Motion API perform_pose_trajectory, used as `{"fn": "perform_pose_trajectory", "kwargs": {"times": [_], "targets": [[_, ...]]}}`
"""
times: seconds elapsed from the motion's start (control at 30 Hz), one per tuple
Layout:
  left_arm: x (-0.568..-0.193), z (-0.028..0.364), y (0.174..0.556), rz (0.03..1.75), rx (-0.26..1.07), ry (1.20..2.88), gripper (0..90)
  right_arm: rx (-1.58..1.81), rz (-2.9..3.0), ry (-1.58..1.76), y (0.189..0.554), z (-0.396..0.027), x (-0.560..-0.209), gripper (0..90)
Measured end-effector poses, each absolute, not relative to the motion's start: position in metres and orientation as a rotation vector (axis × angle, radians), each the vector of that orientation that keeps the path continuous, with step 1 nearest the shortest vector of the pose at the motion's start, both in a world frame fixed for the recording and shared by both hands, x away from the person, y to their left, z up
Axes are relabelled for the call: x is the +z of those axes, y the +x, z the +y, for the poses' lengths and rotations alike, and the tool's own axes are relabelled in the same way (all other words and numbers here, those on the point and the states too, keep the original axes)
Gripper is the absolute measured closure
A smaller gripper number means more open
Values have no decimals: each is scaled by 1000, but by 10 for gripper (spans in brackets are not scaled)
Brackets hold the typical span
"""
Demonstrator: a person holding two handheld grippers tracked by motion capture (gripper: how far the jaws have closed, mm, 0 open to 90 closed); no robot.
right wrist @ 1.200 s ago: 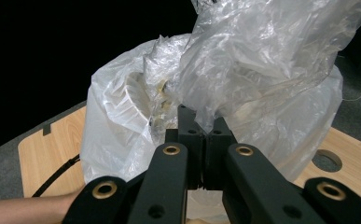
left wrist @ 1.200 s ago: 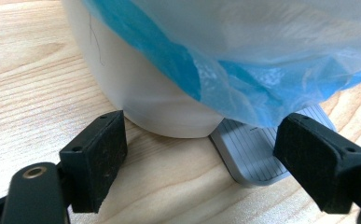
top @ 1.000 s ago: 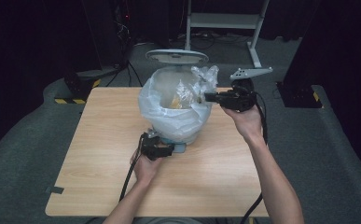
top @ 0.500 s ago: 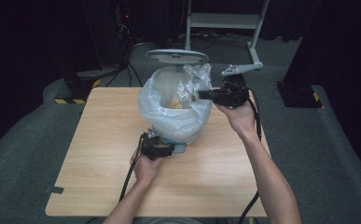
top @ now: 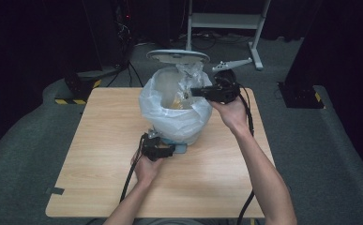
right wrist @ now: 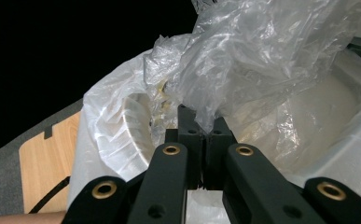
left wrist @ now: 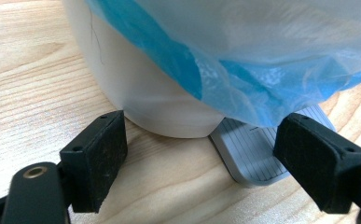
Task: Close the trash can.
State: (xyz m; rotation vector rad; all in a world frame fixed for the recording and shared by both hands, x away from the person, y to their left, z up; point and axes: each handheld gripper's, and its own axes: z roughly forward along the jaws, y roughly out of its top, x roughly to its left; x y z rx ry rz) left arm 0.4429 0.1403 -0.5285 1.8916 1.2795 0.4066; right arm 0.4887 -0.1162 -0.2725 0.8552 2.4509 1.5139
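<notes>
I count one white pedal bin (top: 177, 126) on the wooden table (top: 94, 154), and I take it as my landmark. It stands toward the far middle of the tabletop, with one round lid (top: 177, 56) tipped up behind it. One clear plastic bag (top: 170, 105) lines the bin, its edge folded down over the rim all the way round; in the left gripper view the overhang looks blue against the white wall (left wrist: 159, 98).

Two grippers are in use. My right gripper (top: 193, 92) reaches in level over the bin's right rim. In the right gripper view its jaws are pressed together on a crumpled fold of the bag (right wrist: 243, 65), which stands bunched above the opening. The right hand (top: 230, 112) holds the tool just right of the bin.

My left gripper (top: 172, 151) sits low on the table at the near side of the bin's base. Its jaws stand wide apart and grip nothing; in the left gripper view one grey ribbed foot pedal (left wrist: 253, 154) juts from the base between them, nearer the right-hand pad (left wrist: 318, 163). The left hand (top: 146, 168) rests on the table just nearer me than the bin.

Two cables trail toward my edge of the table, one from each tool.
</notes>
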Motion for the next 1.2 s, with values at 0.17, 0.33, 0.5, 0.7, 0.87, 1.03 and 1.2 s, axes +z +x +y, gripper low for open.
{"fn": "perform_pose_trajectory", "kwargs": {"times": [0.17,0.33,0.5,0.7,0.87,1.03,1.2], "targets": [[-528,140,443,1280,405,1890,174,1494,2461,859,493,-111,-275,887],[-528,140,443,1280,406,1891,174,1469,2480,867,497,-103,-278,886],[-528,140,443,1280,405,1889,175,1428,2497,881,502,-97,-281,873],[-528,140,443,1280,405,1889,175,1431,2506,902,504,-95,-284,732],[-529,140,443,1280,404,1888,176,1410,2487,914,503,-94,-285,579],[-528,141,443,1279,405,1892,176,1428,2456,916,501,-97,-285,510],[-528,141,443,1280,404,1889,176,1454,2410,915,495,-104,-284,482]]}}
